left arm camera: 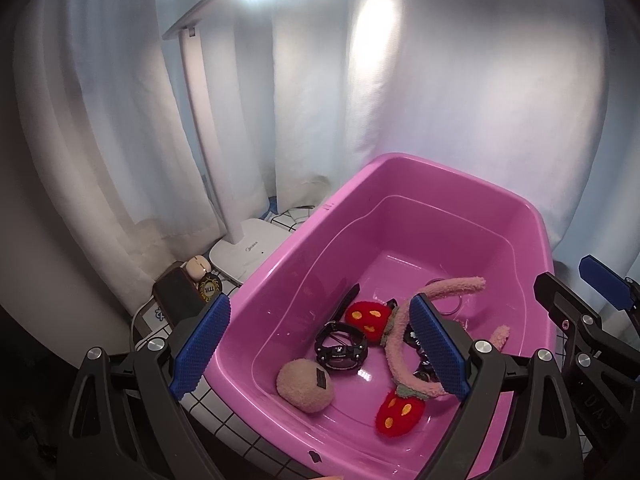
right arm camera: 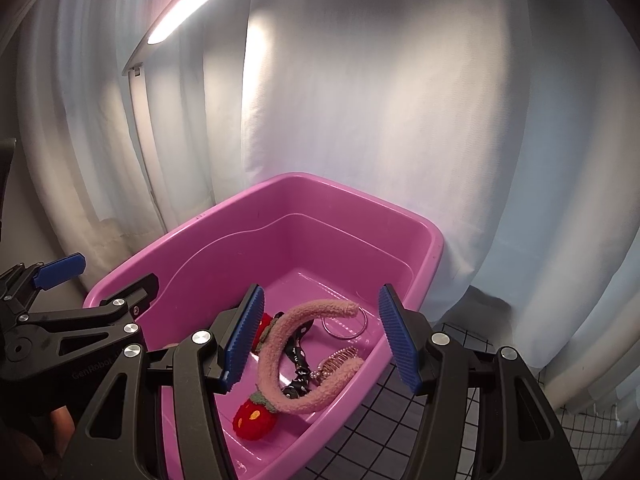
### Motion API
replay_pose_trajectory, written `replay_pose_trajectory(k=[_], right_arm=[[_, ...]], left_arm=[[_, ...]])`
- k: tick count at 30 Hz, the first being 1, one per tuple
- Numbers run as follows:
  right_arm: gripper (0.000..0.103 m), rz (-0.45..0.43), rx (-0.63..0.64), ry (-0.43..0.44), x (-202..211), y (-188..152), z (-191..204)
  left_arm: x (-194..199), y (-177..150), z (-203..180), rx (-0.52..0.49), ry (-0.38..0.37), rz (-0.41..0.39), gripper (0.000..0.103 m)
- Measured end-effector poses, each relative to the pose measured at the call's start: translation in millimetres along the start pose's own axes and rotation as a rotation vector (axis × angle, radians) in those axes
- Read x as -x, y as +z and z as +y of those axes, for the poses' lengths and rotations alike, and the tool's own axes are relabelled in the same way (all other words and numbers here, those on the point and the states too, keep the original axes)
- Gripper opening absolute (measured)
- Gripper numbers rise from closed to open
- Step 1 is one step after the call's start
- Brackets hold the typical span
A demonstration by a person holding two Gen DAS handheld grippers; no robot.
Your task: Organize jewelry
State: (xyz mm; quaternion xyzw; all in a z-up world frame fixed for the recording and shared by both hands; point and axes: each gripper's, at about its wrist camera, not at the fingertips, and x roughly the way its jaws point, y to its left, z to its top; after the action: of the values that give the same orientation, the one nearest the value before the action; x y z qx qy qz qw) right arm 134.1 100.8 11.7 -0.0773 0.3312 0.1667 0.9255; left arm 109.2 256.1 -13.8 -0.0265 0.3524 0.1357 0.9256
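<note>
Several accessories (left arm camera: 340, 350) in pink tub (left arm camera: 304, 240)

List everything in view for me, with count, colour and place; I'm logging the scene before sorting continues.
pink plastic tub: 1, pink, on the grid-patterned table.
fuzzy headband with red strawberry pom-poms: 1, pink and red, in the tub.
black wristwatch: 1, black, tub floor beside the headband.
beige plush pad: 1, beige, near corner of the tub.
thin metal ring: 1, silvery, far part of the tub floor.
pearl hair comb: 1, pale gold, under the headband's arc.
white desk lamp: 1, white, left of the tub.
small dark box: 1, dark, beside the lamp base.
white curtain: backdrop.
left gripper: jaws open above the tub.
right gripper: jaws open above the tub.
</note>
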Motion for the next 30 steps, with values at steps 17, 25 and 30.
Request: replay_pose_trajectory(k=[17,25,30], right_arm=[[0.057,-0.001,0.003,0.004,0.6,-1.3,-0.6],[0.057,-0.003,0.004,0.005,1.9,-1.0,-0.8],[0.057,-0.006,0.003,0.005,2.7,-0.9,-1.3]], left_arm=[[0.0,1.1,0.9,-0.004,-0.007,0.004,0.090],[2.0,1.6,0.4,-0.004,-0.010,0.001,0.090],[2.5,1.3,0.3,-0.003,-0.009,-0.001,0.090]])
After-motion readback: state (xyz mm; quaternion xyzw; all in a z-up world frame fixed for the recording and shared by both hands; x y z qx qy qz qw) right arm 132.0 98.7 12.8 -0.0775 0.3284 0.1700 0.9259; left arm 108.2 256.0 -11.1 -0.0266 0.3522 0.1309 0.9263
